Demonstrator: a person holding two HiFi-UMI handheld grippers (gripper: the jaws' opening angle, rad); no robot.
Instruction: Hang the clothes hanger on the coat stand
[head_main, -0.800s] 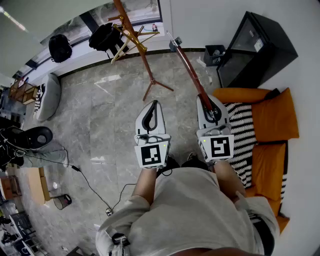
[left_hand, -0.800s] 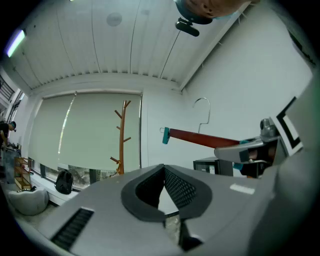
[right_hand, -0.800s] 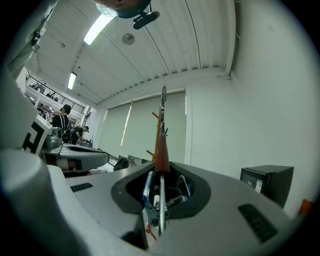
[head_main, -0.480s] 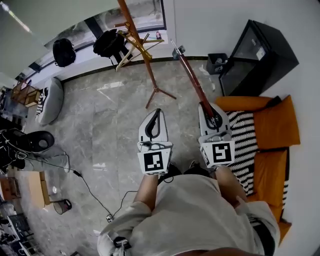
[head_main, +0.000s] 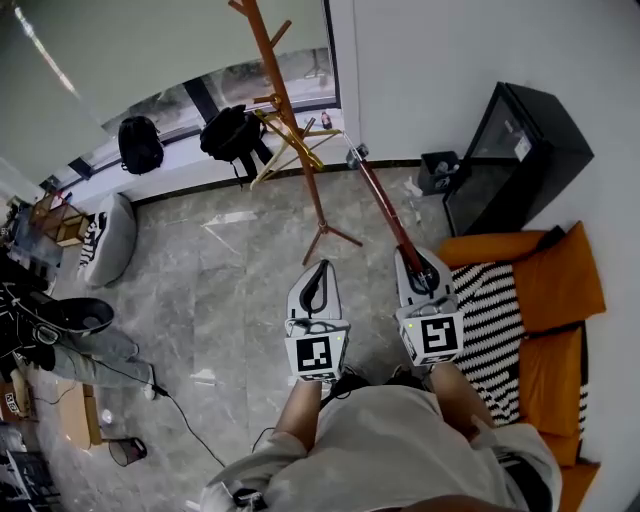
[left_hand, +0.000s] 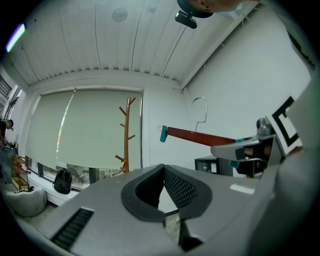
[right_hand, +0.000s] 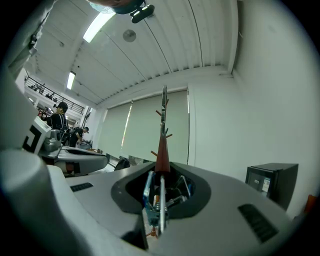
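Right gripper (head_main: 418, 262): jaws closed narrow on one end of the clothes hanger (head_main: 383, 205), pads clamped on it. Left gripper (head_main: 320, 270): fingertips together, nothing between them. Both grippers point level, side by side in front of the person's torso.

1. Floor (head_main: 230, 290): grey marble tile, covering most of the head view.
2. Sofa (head_main: 555, 280): orange cushions against the right-hand wall, with a black-and-white striped throw (head_main: 495, 310) laid over them. It stands just beside the right gripper.
3. Cabinet (head_main: 525, 150): black, against the wall beyond the sofa.
4. Coat stand (head_main: 284, 105): brown wooden pole with angled pegs, standing upright on splayed feet ahead of both grippers, near the window.
5. Clothes hanger: red-brown wood, extending forward from the right gripper. Its far end lies near the stand, to the right of the pole and clear of it. It is not hung on any peg. Its metal hook (left_hand: 200, 106) rises from the middle of the bar, and a teal clip (left_hand: 162, 134) sits at the free end.
6. Beanbag (head_main: 105, 235): grey, on the floor at far left.
7. Backpacks (head_main: 140, 145): two, black, along the window ledge.
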